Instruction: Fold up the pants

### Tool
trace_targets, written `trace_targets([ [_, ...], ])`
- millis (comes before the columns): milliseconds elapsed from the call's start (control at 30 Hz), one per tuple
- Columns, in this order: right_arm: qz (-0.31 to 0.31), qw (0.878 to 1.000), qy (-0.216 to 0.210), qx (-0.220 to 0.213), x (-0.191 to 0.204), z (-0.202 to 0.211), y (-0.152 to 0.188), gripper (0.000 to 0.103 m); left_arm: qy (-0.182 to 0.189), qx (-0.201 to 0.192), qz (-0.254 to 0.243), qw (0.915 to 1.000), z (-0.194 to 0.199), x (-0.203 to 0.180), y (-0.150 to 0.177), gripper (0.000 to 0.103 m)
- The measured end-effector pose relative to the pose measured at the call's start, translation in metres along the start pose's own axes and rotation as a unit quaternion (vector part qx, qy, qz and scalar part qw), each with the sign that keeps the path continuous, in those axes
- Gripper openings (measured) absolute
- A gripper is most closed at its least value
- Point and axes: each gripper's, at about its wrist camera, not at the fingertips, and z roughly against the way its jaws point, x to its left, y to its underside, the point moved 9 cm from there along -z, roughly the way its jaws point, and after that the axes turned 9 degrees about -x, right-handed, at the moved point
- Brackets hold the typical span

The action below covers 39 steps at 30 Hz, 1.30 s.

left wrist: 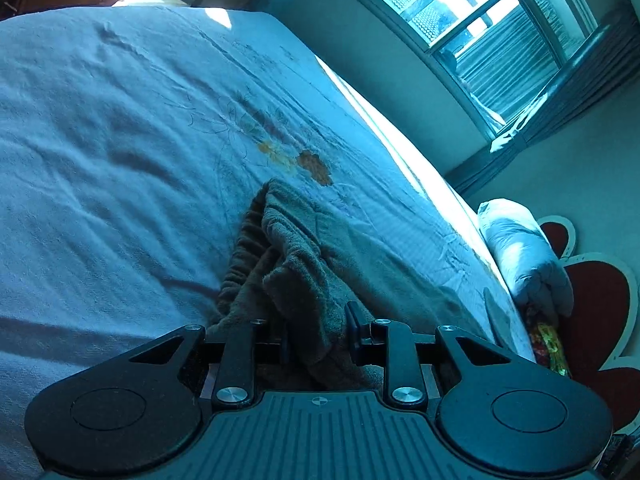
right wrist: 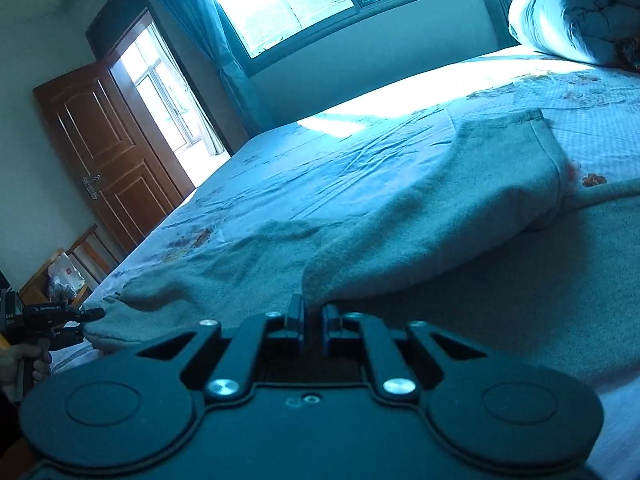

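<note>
Pants (right wrist: 440,208) lie on the bed (left wrist: 100,140), soft and fuzzy, spread across the blue sheet. In the right wrist view one leg runs away from me toward the pillow end, and its hem is up near the far side. The waist end with the stretchy band (left wrist: 244,264) is bunched up in the left wrist view.

My left gripper (left wrist: 318,344) has a thick wad of the cloth between its tongs. They sit a bit apart with the cloth packed in between, so I think they are clamped on it. My right gripper (right wrist: 314,318) has its tongs close together, pinching a thin edge of the pants.

I think the fold has only just begun. The pants are still lumpy and not flat, no neat fold shows yet, and the legs still need to be laid one on the other and then doubled over.

Around the pants I see a rolled quilt (right wrist: 580,16) at the head of the bed, a big window (right wrist: 280,4), and a brown door (right wrist: 108,148). Nothing sits on the bed in the way of the fold. The sheet has wrinkles, and the bunched waist may need smoothing first.
</note>
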Motion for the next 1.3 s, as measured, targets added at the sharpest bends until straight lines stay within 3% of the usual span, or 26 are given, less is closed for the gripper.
trace_targets([
  [67,-0.002,0.998,0.024,0.053,-0.012,-0.014,0.025,0.000,-0.006,0.009,0.007,0.9999,-0.006,0.008,0.006,0.027],
  [167,-0.023,0.998,0.027,0.048,-0.016,-0.015,0.031,0.001,-0.005,0.003,0.019,0.9998,-0.006,0.009,0.005,0.028],
  [267,-0.029,0.998,0.026,0.043,-0.016,-0.011,0.024,0.007,-0.015,-0.004,0.013,0.9998,0.004,0.003,0.001,0.043],
  [300,-0.023,0.999,0.024,0.036,-0.015,-0.008,0.021,0.010,-0.027,-0.014,0.009,0.9995,0.010,0.002,-0.002,0.056],
  [367,-0.014,0.999,0.026,0.027,-0.013,-0.002,0.015,0.012,-0.062,-0.041,-0.009,0.9972,0.026,-0.005,-0.011,0.091],
  [400,-0.009,0.999,0.026,0.026,-0.012,0.000,0.014,0.013,-0.108,-0.065,-0.033,0.9915,0.038,-0.008,-0.017,0.103],
  [500,0.018,0.999,0.031,0.016,-0.008,0.007,0.010,0.015,-0.169,-0.082,-0.109,0.9762,0.056,-0.027,-0.019,0.103],
  [667,0.061,0.996,0.055,-0.018,-0.005,0.021,-0.003,0.019,-0.193,-0.090,-0.207,0.9547,0.049,-0.083,0.010,0.103],
  [833,0.087,0.992,0.084,-0.026,-0.004,0.018,-0.019,0.021,-0.212,-0.044,-0.294,0.9309,0.005,-0.135,0.075,0.103],
  [900,0.101,0.991,0.088,-0.017,0.000,0.010,-0.022,0.021,-0.242,-0.019,-0.313,0.9181,-0.014,-0.138,0.100,0.103],
  [967,0.118,0.988,0.096,-0.004,0.004,-0.002,-0.022,0.028,-0.267,-0.020,-0.336,0.9029,-0.022,-0.139,0.112,0.103],
  [1000,0.124,0.987,0.099,-0.001,0.006,-0.007,-0.023,0.031,-0.279,-0.025,-0.335,0.8995,-0.018,-0.149,0.111,0.103],
  [1100,0.157,0.981,0.116,0.002,0.007,-0.023,-0.024,0.036,-0.253,-0.044,-0.348,0.9015,-0.013,-0.176,0.110,0.103],
  [1200,0.182,0.974,0.135,0.012,0.005,-0.047,-0.029,0.036,-0.257,-0.007,-0.339,0.9049,-0.032,-0.166,0.125,0.103],
  [1300,0.216,0.960,0.170,0.050,-0.006,-0.069,-0.024,0.032,-0.248,-0.021,-0.319,0.9145,-0.030,-0.160,0.129,0.103],
])
